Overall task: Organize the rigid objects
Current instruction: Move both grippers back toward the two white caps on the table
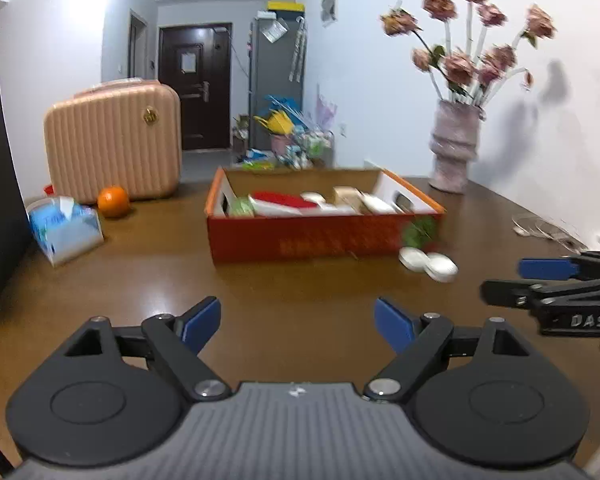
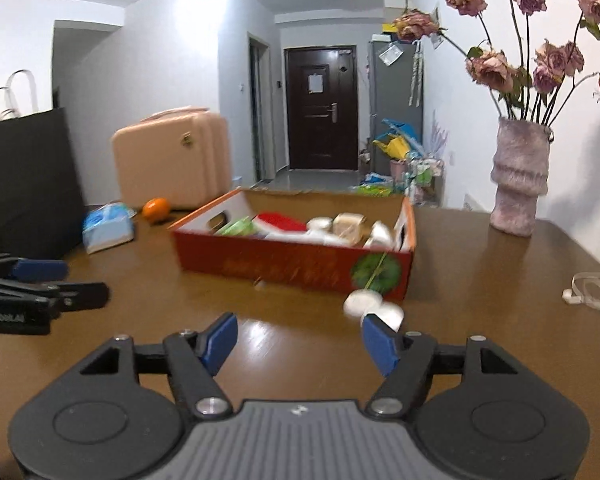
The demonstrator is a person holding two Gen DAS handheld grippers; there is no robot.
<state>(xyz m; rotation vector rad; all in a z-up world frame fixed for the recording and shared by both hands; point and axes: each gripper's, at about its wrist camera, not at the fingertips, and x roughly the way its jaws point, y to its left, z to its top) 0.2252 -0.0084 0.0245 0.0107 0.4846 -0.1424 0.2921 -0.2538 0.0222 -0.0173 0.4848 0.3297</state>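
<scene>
White round containers [image 2: 374, 307] lay on the surface beside the red box [image 2: 296, 268], seemingly light, rigid, best pinched across the rim; both grippers' jaws gaped, empty.

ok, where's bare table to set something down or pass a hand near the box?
Free: the brown table between both open grippers and the red box, and the stretch between box and tissue pack. Crowded: inside the box, and its right front corner, where two white round cases lie.

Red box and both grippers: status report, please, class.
Left gripper open, empty. Right gripper open, empty. Red box part filled; white case outside on table. Path clear.
</scene>
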